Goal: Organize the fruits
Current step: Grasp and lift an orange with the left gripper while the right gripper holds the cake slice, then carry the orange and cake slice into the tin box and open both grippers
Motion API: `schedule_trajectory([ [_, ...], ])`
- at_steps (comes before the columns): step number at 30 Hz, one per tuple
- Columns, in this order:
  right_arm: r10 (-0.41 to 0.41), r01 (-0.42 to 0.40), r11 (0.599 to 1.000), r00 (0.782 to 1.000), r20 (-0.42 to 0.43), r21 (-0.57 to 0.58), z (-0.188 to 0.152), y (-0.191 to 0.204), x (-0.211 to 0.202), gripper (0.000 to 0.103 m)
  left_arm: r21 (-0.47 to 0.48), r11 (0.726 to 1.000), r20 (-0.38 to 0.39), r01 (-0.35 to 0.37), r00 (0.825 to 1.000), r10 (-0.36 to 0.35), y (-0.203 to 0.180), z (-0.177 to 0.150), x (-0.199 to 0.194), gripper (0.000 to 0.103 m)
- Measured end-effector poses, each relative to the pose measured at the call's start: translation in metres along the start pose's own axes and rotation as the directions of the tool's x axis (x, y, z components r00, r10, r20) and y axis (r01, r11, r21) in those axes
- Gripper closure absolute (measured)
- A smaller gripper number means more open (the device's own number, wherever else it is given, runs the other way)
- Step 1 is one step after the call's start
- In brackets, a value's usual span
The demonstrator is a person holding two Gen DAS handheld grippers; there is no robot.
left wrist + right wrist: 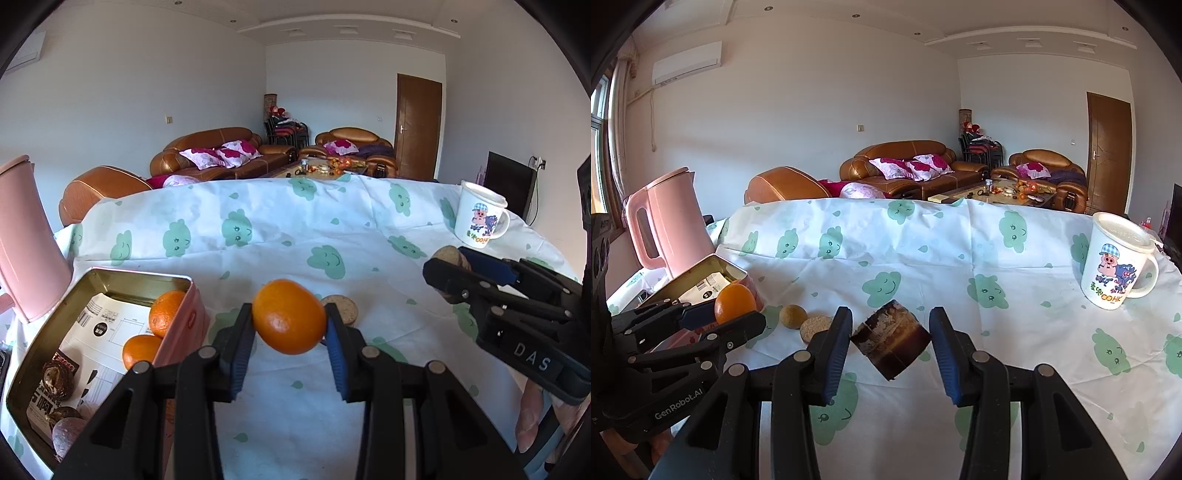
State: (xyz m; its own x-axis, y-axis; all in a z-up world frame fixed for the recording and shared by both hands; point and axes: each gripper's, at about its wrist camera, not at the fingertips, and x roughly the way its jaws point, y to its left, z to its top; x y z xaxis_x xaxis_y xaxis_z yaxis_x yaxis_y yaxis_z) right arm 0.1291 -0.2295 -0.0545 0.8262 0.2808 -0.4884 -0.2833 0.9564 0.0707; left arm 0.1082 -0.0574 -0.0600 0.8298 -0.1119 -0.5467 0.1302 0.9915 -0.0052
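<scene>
The left hand-held gripper (289, 325) pinches a round orange mandarin (289, 316), just right of the open pink metal tin (110, 275). The right hand-held gripper (890, 341), farther from the tin, grips a dark brown cylindrical chunk (891, 338).

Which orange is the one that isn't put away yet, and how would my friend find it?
Start at the pink tin on the left of the cloud-print tablecloth. Just right of it, the left gripper holds an orange between its blue-padded jaws. Two other oranges lie inside the tin; this one is outside it, held up.
</scene>
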Motion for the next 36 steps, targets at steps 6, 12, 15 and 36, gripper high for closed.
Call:
schedule_trajectory([
  [6, -0.006, 0.006, 1.000, 1.000, 0.023, -0.012, 0.000, 0.002, -0.004, 0.057, -0.001, 1.000, 0.027, -0.011, 1.000, 0.011, 0.000, 0.000, -0.005, 0.064],
  [12, -0.005, 0.006, 1.000, 0.998, 0.061, -0.019, -0.001, 0.004, -0.011, 0.057, 0.005, 1.000, 0.061, -0.021, 0.998, 0.021, -0.002, -0.001, -0.011, 0.064],
  [15, -0.012, 0.014, 0.999, 0.997, 0.072, -0.029, -0.001, 0.006, -0.013, 0.057, 0.021, 0.999, 0.080, -0.034, 0.996, 0.032, -0.005, -0.002, -0.015, 0.064],
  [36, 0.027, -0.022, 0.998, 0.997, 0.078, -0.058, -0.003, 0.019, -0.018, 0.057, 0.000, 0.999, 0.081, -0.033, 0.996, 0.032, -0.001, -0.001, -0.018, 0.064],
])
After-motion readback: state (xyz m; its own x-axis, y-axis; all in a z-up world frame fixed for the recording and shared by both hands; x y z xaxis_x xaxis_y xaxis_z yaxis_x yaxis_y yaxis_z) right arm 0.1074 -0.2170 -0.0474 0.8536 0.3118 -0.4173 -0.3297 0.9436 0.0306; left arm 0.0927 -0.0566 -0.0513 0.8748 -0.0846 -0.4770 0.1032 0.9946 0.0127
